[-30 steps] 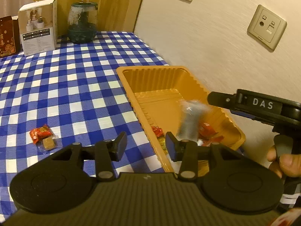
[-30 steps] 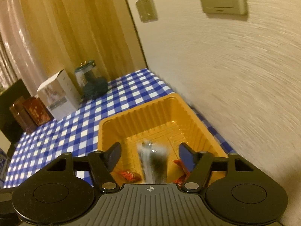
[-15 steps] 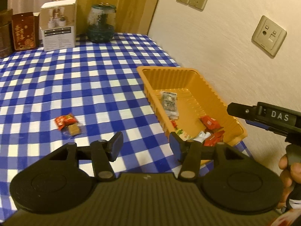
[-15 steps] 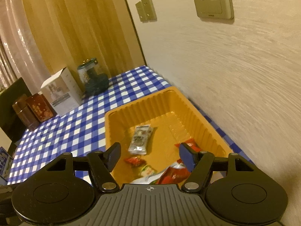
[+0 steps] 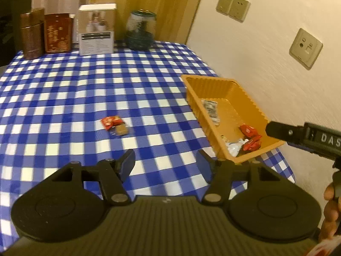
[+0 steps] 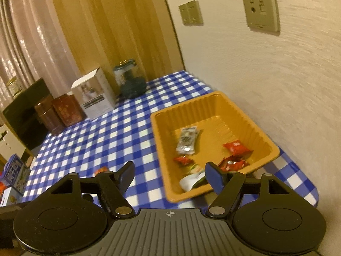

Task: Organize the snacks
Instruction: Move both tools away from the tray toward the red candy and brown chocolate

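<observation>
An orange plastic tray stands at the table's right edge by the wall. In it lie a silver packet, red wrappers and a white-green packet. A red wrapper with a small brown snack lies on the checked cloth, left of the tray. My left gripper is open and empty, above the cloth near the tray's near corner. My right gripper is open and empty, above the tray's near left edge; its body shows in the left wrist view.
At the table's back stand a white box, a dark glass jar and two brown tins. The wall with sockets runs along the right. A blue box sits off the table at the left.
The silver packet dropped from between my right fingers and now lies in the tray. Both grippers have drawn back and up from the tray, so more of the table shows.
</observation>
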`<state>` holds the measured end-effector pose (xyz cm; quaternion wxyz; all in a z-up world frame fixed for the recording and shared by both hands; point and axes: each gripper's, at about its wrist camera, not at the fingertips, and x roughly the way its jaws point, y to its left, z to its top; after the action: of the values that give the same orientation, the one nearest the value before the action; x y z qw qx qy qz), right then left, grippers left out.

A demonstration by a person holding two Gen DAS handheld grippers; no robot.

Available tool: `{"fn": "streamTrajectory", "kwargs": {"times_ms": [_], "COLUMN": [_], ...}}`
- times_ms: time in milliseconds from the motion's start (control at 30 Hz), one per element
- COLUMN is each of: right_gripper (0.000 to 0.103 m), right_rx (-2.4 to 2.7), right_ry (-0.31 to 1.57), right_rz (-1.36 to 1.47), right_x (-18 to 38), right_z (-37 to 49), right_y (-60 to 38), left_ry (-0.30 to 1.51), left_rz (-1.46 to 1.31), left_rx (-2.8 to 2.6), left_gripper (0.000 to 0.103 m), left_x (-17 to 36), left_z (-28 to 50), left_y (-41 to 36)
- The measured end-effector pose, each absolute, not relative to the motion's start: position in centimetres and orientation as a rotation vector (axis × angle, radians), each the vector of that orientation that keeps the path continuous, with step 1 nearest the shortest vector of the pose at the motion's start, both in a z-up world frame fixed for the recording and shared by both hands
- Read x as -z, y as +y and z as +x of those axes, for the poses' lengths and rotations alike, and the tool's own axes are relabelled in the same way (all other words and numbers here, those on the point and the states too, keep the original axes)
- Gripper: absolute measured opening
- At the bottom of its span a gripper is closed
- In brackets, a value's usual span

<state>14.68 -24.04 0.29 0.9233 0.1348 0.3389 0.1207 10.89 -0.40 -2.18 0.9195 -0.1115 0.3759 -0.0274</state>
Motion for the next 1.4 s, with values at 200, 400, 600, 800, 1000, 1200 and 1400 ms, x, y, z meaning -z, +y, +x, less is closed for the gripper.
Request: {"fn": "streamTrajectory", "kwargs": {"times_ms": [200,400,600,800,1000,1200,1400], "right_gripper": [0.073,0.073,0.073,0.073,0.073,0.073,0.073], "right_rx": [-0.274,-0.298,-0.327,-0.346,-0.357,-0.374,-0.404], "right_ry": [0.712,0.732,0.744,0.744,0.744,0.744,0.738], "right_rz": [0.262,0.247,0.225,0.211,0.203,0.188,0.16], "right_x": [-0.1,0.3,0.5,0.6,0.8,1.1,1.4], "right_z": [12.3,10.8,10.1,10.0,10.3,10.8,11.7], "right_y": [-22.4,-20.9,-19.3,-18.3,-17.7,-16.9,-15.3], "left_ry": [0.764,0.759,0.763,0.761,0.766,0.771,0.774], "left_rz": [-0.227,-0.218,-0.235,-0.243,-0.251,-0.255,-0.252], "left_rx": [0.011,-0.04,-0.072,-0.083,-0.086,-0.096,-0.105], "left_gripper": [0.067,0.07,0.072,0.073,0.074,0.076,0.085], "left_x": [1.8,1.9,2.1,2.1,2.4,2.8,3.2], "left_z": [8.3,6.4,5.6,5.4,5.7,6.2,7.4], "left_y": [2.2,4.5,6.2,6.9,7.3,7.9,8.9]}}
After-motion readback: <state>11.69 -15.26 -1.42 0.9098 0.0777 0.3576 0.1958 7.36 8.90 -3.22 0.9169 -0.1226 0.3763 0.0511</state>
